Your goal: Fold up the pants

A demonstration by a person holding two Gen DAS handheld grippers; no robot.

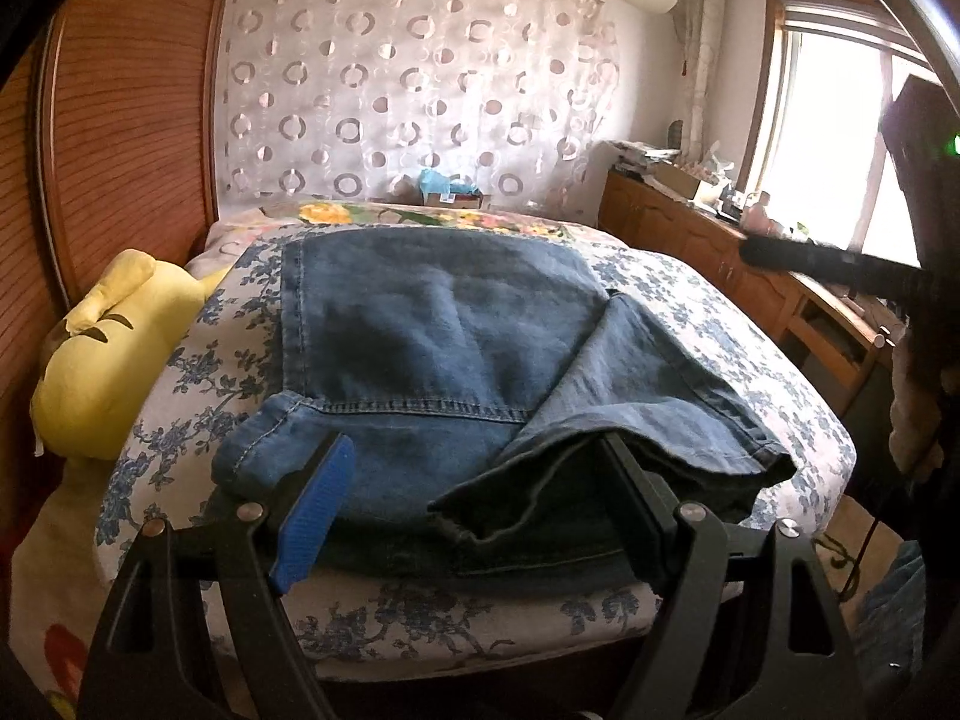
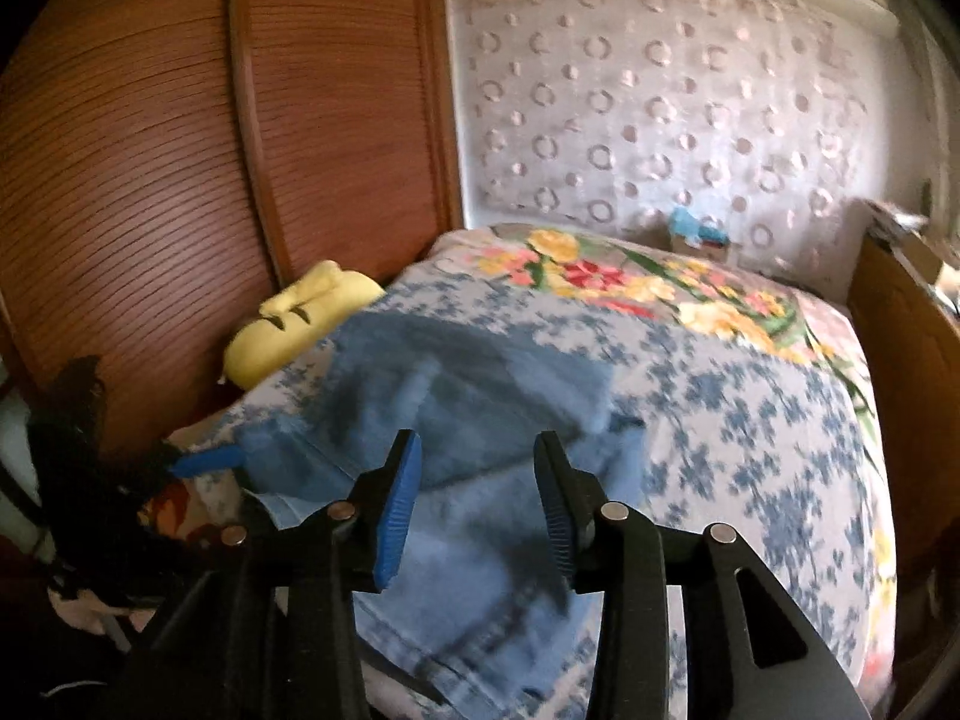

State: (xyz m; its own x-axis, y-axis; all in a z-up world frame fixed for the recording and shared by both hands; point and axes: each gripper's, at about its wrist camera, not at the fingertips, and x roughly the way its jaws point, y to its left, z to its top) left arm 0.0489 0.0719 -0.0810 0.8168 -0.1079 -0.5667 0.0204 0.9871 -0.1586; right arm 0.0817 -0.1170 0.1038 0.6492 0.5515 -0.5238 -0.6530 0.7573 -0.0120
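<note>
Pants [image 1: 444, 348] folded; right-wrist view blurred, edges smeared.

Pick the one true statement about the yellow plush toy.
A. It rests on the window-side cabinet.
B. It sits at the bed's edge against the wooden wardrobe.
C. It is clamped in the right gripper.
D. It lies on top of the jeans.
B: the yellow plush toy is wedged between the bed and the wooden wardrobe, clear of the jeans.
</note>
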